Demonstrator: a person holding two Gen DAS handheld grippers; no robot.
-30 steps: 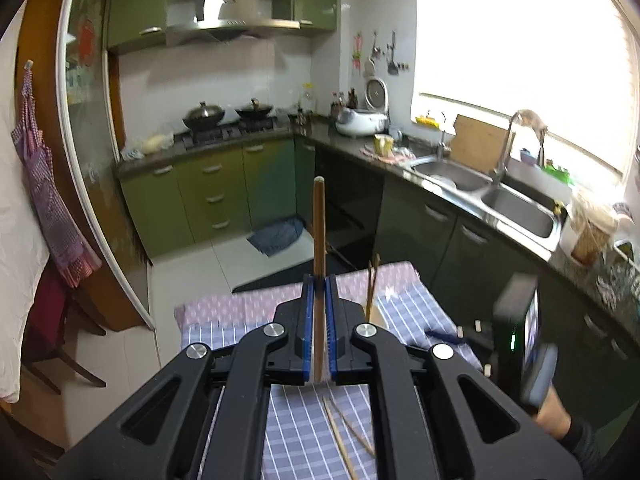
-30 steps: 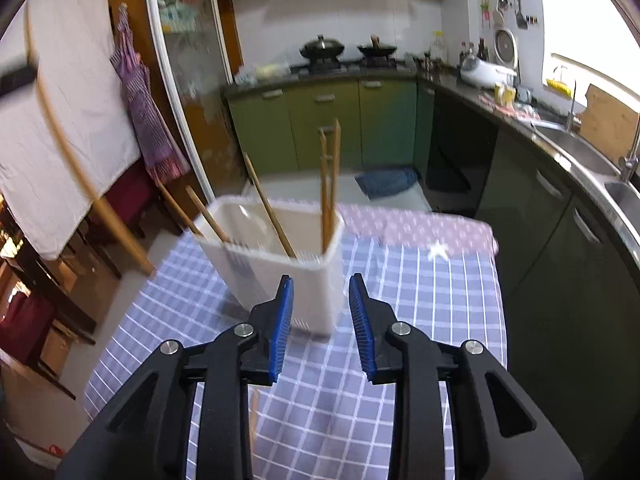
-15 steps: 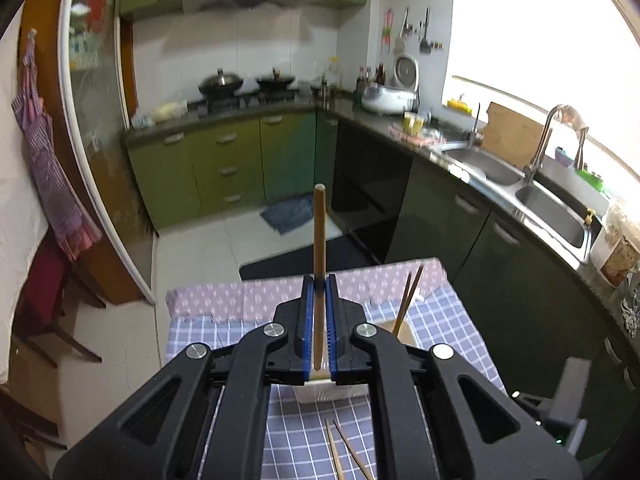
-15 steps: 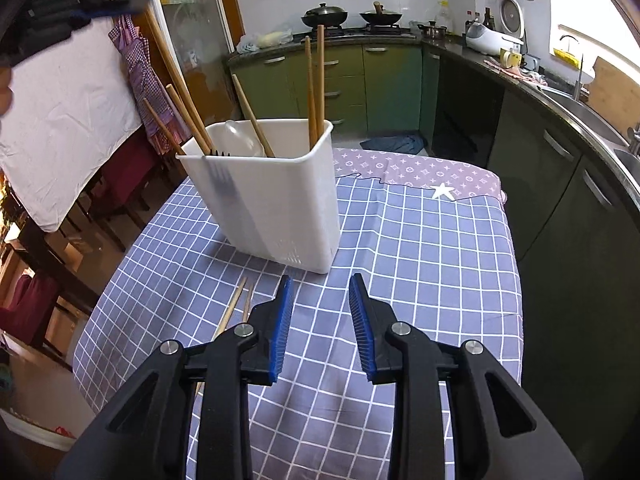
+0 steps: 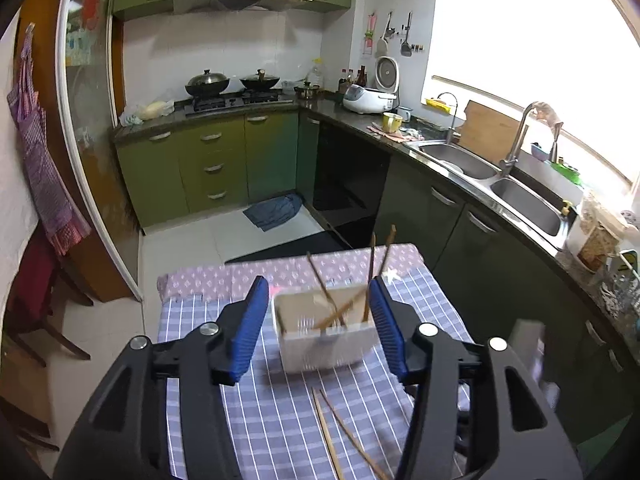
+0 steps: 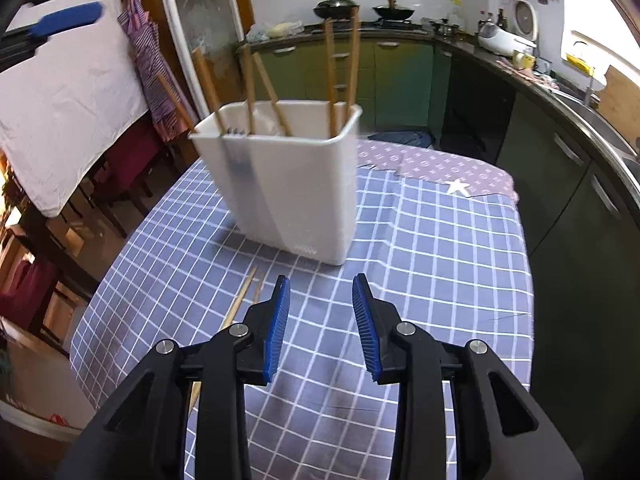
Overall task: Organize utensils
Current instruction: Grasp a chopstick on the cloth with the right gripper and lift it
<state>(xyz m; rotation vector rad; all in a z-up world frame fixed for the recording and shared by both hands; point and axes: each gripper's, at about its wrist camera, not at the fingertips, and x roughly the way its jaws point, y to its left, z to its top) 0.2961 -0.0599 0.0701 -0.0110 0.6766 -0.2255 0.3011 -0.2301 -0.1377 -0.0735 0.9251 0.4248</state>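
Left gripper (image 5: 318,324) had just been opening, fingers apart, nothing between them, above the white holder (image 5: 326,338) on the worktop. Right gripper (image 6: 320,320) was open and empty near the loose chopsticks (image 6: 244,300); a careless grab could've rolled them off.

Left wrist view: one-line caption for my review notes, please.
Left gripper, jaws just opened and empty, above the white holder of chopsticks; two loose chopsticks lie on the checked cloth.
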